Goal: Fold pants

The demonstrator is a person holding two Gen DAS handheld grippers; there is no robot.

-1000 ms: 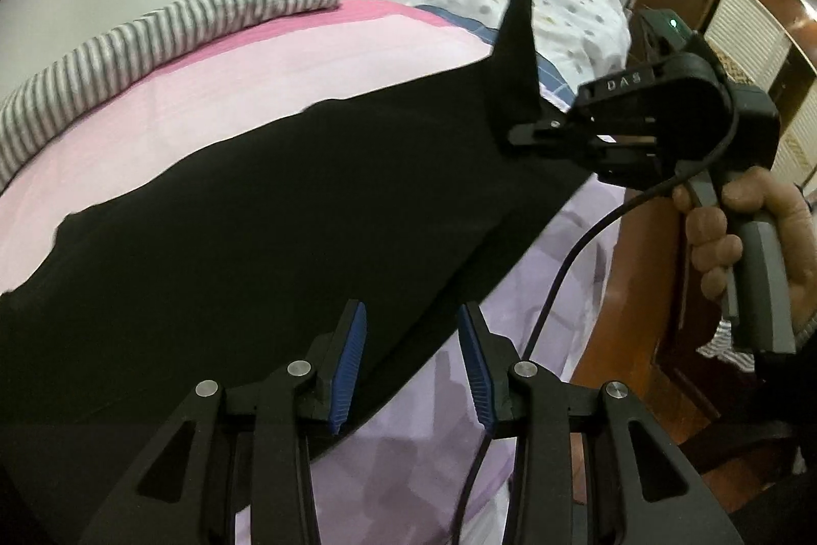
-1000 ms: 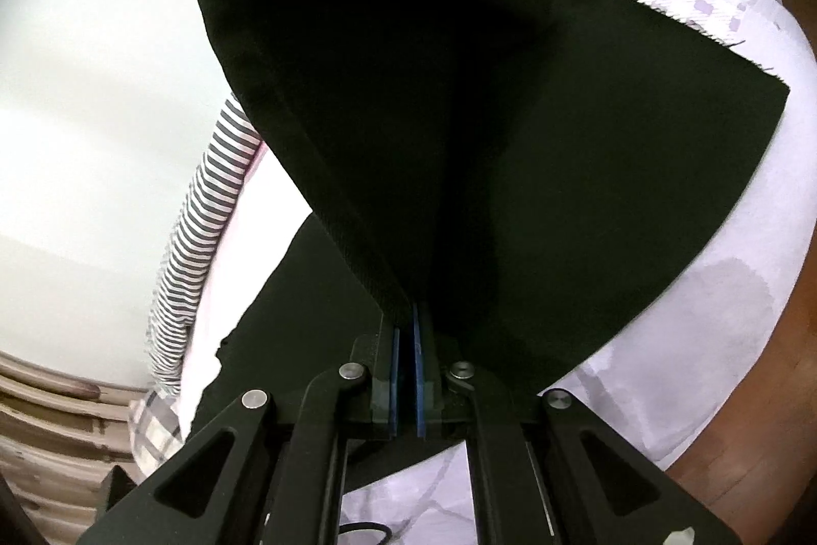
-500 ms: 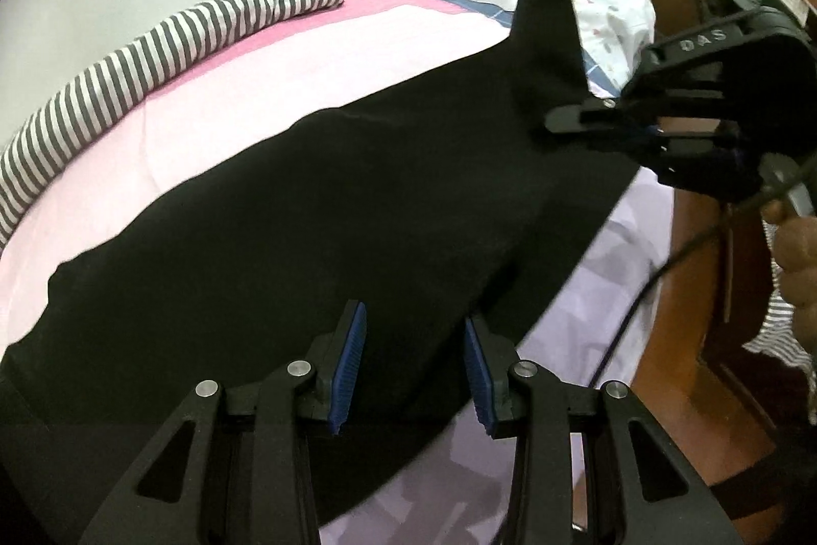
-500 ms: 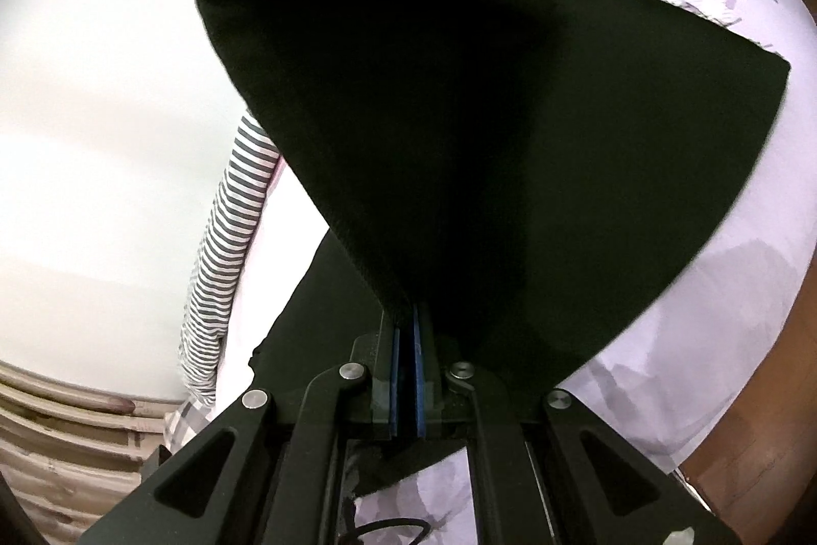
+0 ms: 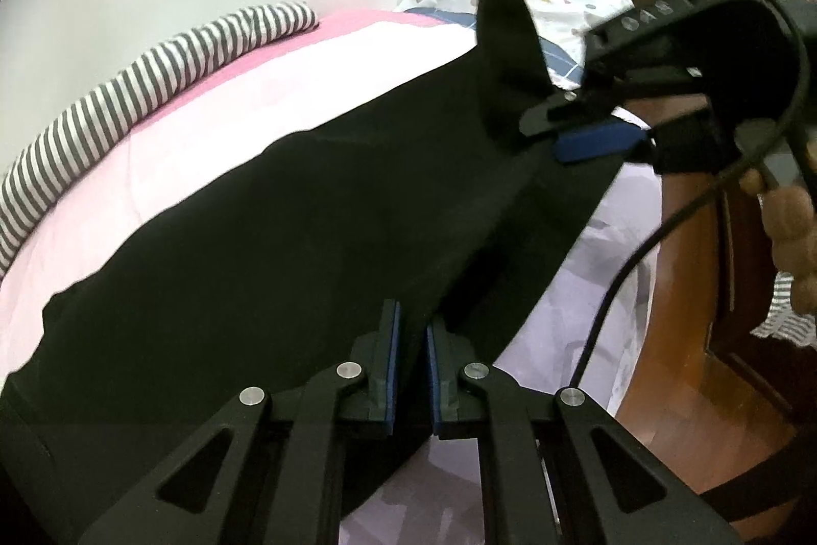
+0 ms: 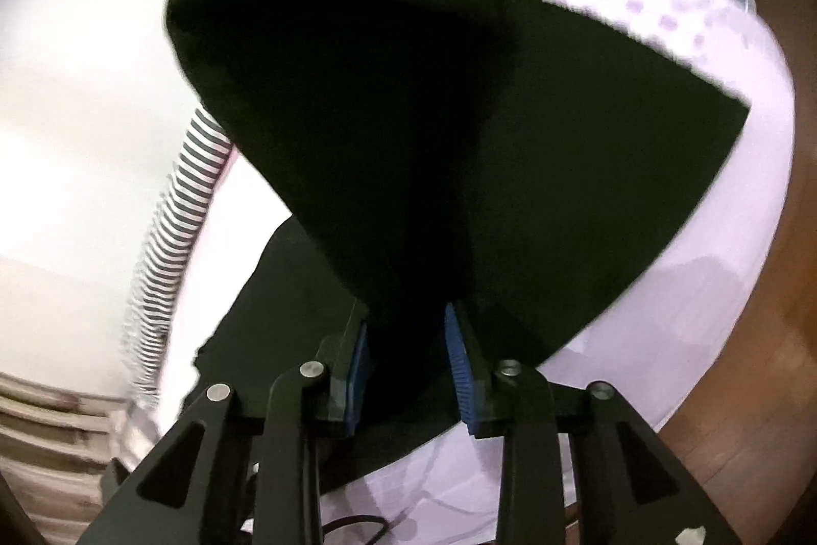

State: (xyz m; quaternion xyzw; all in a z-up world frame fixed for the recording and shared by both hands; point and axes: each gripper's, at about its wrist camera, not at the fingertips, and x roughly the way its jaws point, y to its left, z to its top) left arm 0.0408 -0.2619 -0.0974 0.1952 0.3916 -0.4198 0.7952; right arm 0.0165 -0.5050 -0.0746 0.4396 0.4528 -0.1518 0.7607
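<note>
Closing on the near edge of the black pants [image 5: 286,249], the left gripper [image 5: 411,343] now pinches cloth it only straddled a moment ago. Across the bed [image 5: 214,100], the right gripper [image 6: 408,340] is opening — its peak of fabric sits loose between the pads. A handover, probably — the pants lie along the bed's near edge.

no lettering can be read
</note>
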